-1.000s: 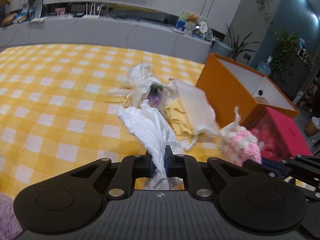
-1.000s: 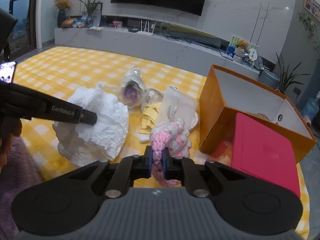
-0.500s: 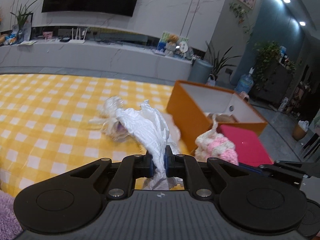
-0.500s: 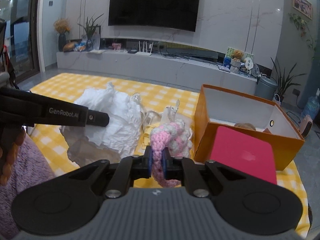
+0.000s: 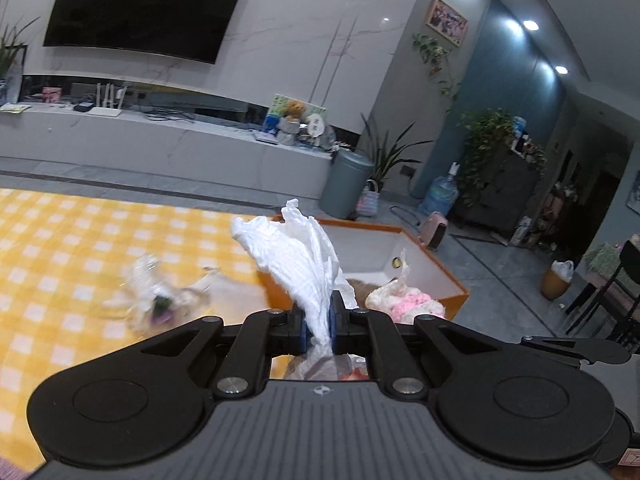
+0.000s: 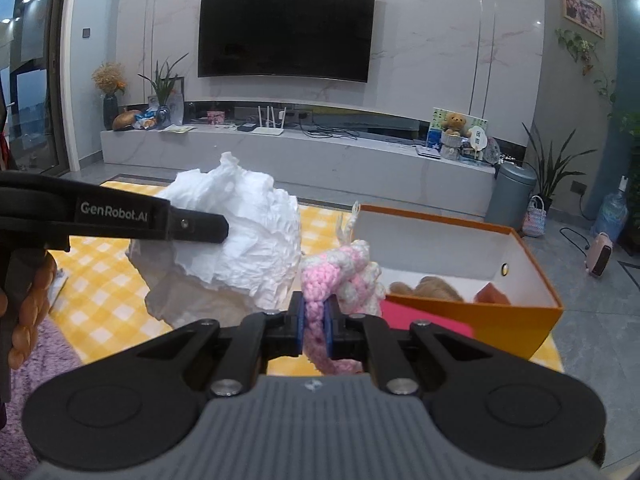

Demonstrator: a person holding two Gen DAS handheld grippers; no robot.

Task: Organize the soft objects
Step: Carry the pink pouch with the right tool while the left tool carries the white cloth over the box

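Ideally, the left gripper (image 5: pixel 318 326), clamped on the white crumpled cloth (image 5: pixel 298 258), and the right gripper (image 6: pixel 315 330), clamped on the pink crochet piece (image 6: pixel 340 268), clear the near wall of the orange box (image 6: pixel 472 316) (already partly filled) before letting go.

The only lettering I can read is "GenRobot.AI", printed in pale letters on the black side of my left gripper (image 6: pixel 316 330), which reaches in left of my right tool.

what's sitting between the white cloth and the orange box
In the right wrist view, the pink crochet piece, held by the right gripper, hangs between white cloth and orange box.
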